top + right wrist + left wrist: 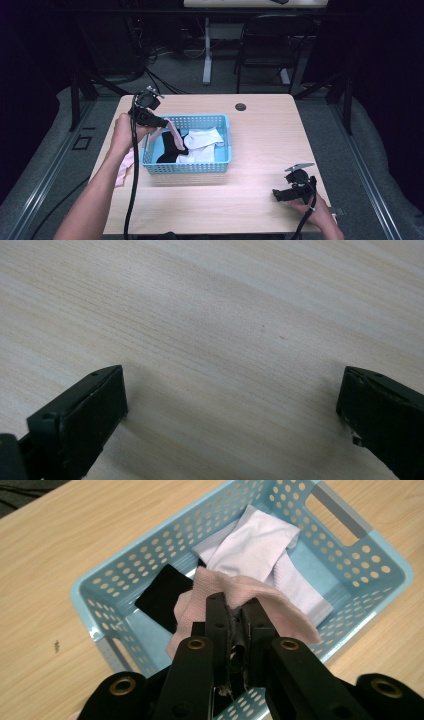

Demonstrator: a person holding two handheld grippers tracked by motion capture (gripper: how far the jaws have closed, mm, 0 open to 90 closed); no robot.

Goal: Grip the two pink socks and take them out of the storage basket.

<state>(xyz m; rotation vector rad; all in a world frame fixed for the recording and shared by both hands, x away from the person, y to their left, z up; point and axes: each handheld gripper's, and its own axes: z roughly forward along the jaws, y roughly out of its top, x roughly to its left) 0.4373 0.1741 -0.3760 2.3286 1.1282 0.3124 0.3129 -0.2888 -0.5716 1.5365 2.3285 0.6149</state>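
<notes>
A light blue perforated basket (222,159) stands left of the table's middle, its rim (400,567) wide in the left gripper view. Inside lie white cloth (203,139) (257,542) and a black cloth (170,143) (162,595). My left gripper (161,122) (235,611) hangs over the basket's left end, shut on a pink sock (172,131) (240,592) that droops into the basket. Another pink cloth (124,167) lies on the table under my left forearm. My right gripper (275,195) (232,405) rests low over bare wood near the front right, open, nothing between its fingers (85,412).
A dark cable hole (240,106) sits near the table's far edge. The light wooden table (265,130) has bare surface right of the basket. Beyond the far edge stand a black chair (272,45) and a white table leg (207,50).
</notes>
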